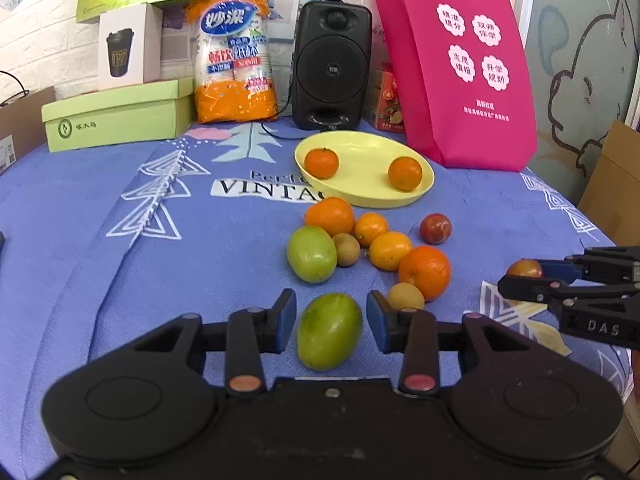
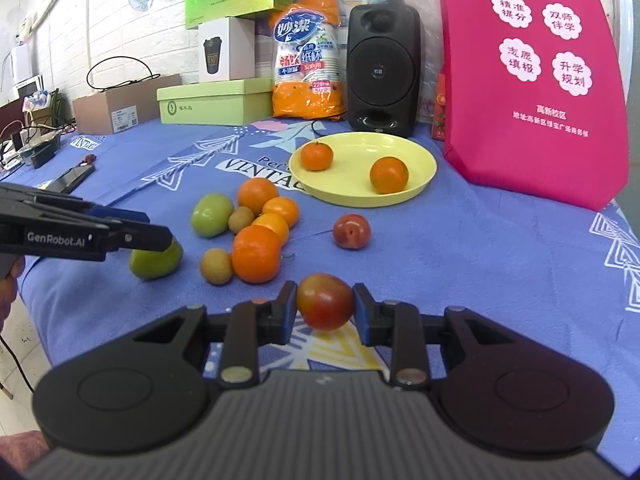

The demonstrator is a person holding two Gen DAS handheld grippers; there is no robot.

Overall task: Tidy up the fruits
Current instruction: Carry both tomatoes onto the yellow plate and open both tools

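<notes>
Your left tongs [image 1: 331, 322] stand open astride a green mango [image 1: 329, 331], pads clear of it on both sides; from the right wrist view that fruit is half hidden behind the tong arm. Your right tongs [image 2: 325, 307] sit around a red plum [image 2: 325, 301]; whether the pads press it or merely touch, you cannot tell, and in the left wrist view only a sliver of it shows. Count on the bench [image 1: 80, 220], blue cloth: two green mangoes, the second [image 1: 311, 253] in the cluster; two kiwis [image 1: 346, 249]; four oranges loose [image 1: 425, 272]; a second red plum [image 2: 351, 231] apart. The yellow plate [image 1: 368, 152] holds two oranges more [image 1: 321, 163]. Behind the plate: a black speaker [image 1: 331, 66], a pink bag [image 1: 460, 64] cut off at the top, a paper-cup pack [image 1: 236, 56], and a green box [image 1: 120, 114].
</notes>
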